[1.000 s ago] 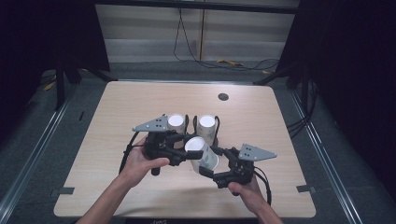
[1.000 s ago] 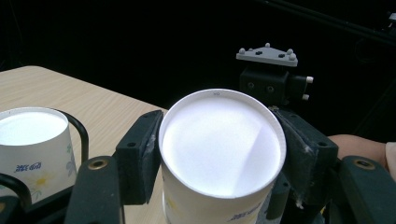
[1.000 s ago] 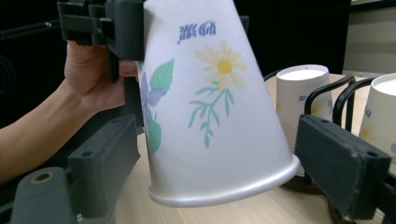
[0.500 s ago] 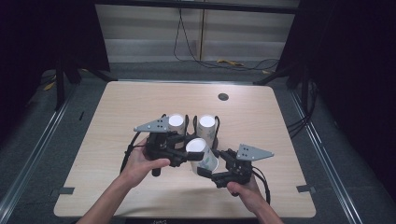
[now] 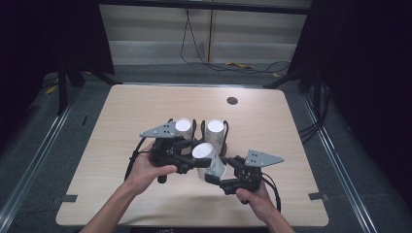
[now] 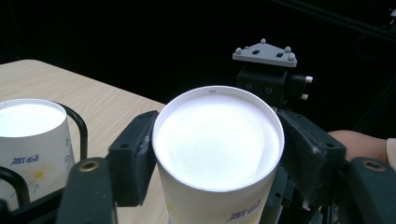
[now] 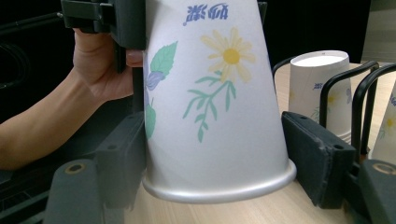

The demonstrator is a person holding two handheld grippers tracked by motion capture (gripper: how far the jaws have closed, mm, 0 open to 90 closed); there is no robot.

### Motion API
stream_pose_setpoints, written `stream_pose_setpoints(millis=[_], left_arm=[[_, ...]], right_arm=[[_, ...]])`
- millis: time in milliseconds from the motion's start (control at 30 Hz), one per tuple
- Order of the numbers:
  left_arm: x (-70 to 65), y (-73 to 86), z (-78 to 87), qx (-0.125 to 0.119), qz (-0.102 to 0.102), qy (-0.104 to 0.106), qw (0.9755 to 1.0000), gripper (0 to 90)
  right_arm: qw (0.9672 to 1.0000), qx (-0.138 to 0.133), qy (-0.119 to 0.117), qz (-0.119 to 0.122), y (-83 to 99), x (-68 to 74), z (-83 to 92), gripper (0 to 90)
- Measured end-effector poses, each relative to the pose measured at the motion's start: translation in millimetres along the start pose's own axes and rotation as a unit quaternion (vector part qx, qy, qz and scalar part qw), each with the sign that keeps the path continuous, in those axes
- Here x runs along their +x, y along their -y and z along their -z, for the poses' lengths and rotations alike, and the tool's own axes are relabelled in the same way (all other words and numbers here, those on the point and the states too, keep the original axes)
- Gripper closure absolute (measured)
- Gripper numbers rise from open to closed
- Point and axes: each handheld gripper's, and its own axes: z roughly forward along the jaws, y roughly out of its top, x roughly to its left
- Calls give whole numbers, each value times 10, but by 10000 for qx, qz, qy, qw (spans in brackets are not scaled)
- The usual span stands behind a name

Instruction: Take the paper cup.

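Observation:
An upside-down white paper cup [image 5: 209,161] with a flower print sits between both grippers at the middle of the table. My left gripper [image 5: 198,154] has its jaws on either side of the cup's upturned base [image 6: 218,140]. Those jaws have just been opening, and the pads stand close beside the cup, barely off it. My right gripper [image 5: 217,171] comes in from the right. Its jaws have just been closing, and its pads [image 7: 308,154] now press on the cup's wide lower part [image 7: 219,93], just above the rolled rim.
Two more upside-down flowered cups [image 5: 183,127] [image 5: 214,130] stand in black wire holders [image 7: 341,88] just behind the grippers. A round dark hole [image 5: 232,101] lies farther back in the wooden table [image 5: 121,121]. Cables run over the floor beyond the table.
The right gripper's jaws have closed in on the lower part of the cup. The left jaws have spread a little at the top. Neither hand has shifted.

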Motion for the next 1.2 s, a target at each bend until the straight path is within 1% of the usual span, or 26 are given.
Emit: stream_pose_setpoints(millis=[33, 100, 133, 200, 233, 467, 533, 567, 600, 667, 733, 800, 833, 867, 900, 933, 967, 1033, 1100, 1133, 1167, 1200], left_arm=[[-1, 3, -6, -4, 32, 9, 10000, 299], [0, 4, -18, 64, 47, -44, 10000, 257], [-1, 5, -21, 59, 67, -50, 9999, 240], [2, 6, -22, 51, 75, -30, 10000, 229], [6, 10, -23, -17, 95, 13, 10000, 222], [6, 4, 20, -27, -5, -153, 9999, 213], [11, 4, 38, -88, 47, -108, 9999, 215], [13, 2, 46, -104, 54, -135, 9998, 220], [15, 3, 56, -129, 10, -180, 9998, 220], [18, -3, 77, -86, -2, -243, 9997, 220], [12, -7, 92, -39, -78, -325, 9994, 210], [-18, -18, 100, 42, -190, -389, 9991, 201], [-30, -25, 103, 91, -268, -412, 9987, 201], [-39, -27, 106, 98, -293, -414, 9987, 200], [-40, -24, 109, 85, -287, -398, 9988, 200], [-32, -21, 120, 121, -312, -434, 9985, 200], [-26, -16, 124, 118, -297, -469, 9984, 200], [16, 4, 145, 197, -272, -587, 9977, 187], [43, 27, 174, 263, -304, -707, 9967, 174], [50, 39, 191, 301, -349, -747, 9961, 166], [53, 48, 198, 320, -344, -752, 9961, 168], [53, 51, 207, 395, -373, -794, 9954, 169]], right_arm=[[10000, 0, 0, 0, 0, 0, 0, 270], [10000, 8, 9, 0, 0, -3, 0, 269], [10000, 15, 49, -1, 1, -5, -1, 269], [10000, 13, 33, -17, 3, -10, 0, 270], [10000, 29, 45, -18, 3, -11, -1, 271], [9999, 124, 31, 19, -11, -23, 12, 276], [9999, 153, 24, 33, -19, -27, 22, 276], [9998, 168, 23, 45, -24, -28, 28, 276], [9998, 182, -5, 53, -28, -29, 31, 276], [9994, 296, 18, 163, -38, -20, 32, 276], [9994, 326, 1, 146, -44, -26, 41, 278], [9991, 397, 39, 159, -49, -40, 49, 278], [9990, 418, 36, 151, -53, -47, 55, 278], [9988, 476, 34, 131, -66, -57, 68, 280], [9988, 476, 34, 131, -66, -57, 68, 280], [9984, 537, 48, 170, -76, -60, 73, 281], [9984, 537, 48, 170, -76, -60, 73, 281], [9978, 618, 71, 209, -81, -67, 70, 283], [9969, 748, 120, 218, -74, -72, 65, 286], [9964, 794, 176, 234, -66, -77, 64, 286], [9961, 824, 198, 231, -60, -85, 63, 286], [9956, 883, 190, 247, -56, -94, 58, 287]])
